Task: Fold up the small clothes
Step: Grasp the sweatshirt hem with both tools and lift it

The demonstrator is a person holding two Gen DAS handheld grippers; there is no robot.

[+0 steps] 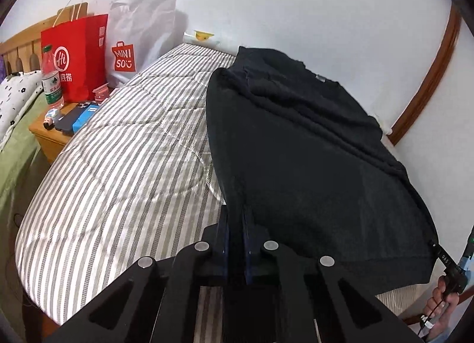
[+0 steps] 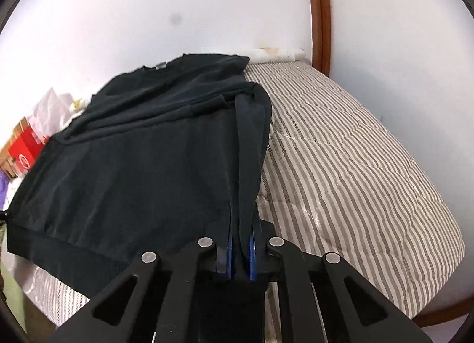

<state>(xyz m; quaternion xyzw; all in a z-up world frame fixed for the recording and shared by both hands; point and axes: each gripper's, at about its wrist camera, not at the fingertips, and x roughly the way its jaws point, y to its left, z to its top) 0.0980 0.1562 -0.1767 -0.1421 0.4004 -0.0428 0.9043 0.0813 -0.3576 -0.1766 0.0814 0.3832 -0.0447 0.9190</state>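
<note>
Bedside: a red paper gift bag with white handles (image 1: 77,56) stood beside a white plastic shopping bag with a red logo (image 1: 139,44) against the wall; a clear plastic water bottle with a green label (image 1: 51,76) and a dark smartphone (image 1: 71,119) sat on a small wooden nightstand (image 1: 47,138).
Bed: a grey-and-white striped quilted cover (image 1: 118,159) spread across the mattress, edged by a brown wooden frame (image 2: 321,17).
Left gripper: the black two-finger left gripper (image 1: 236,224) was clamped tight on one lower corner of the garment, fabric pinched between its blue-lined fingers.
Garment: a dark navy knitted sweatshirt with a ribbed hem (image 1: 311,150) lay across the striped cover near the wall, collar toward the wall, hem nearest the cameras and pulled taut between the two tools.
Right gripper: the black two-finger right gripper (image 2: 240,239) was closed on the opposite lower corner, a fold of the cloth running up from between its fingers.
Person: a hand (image 1: 444,298) gripped the right tool's handle at the edge of the left wrist view.
</note>
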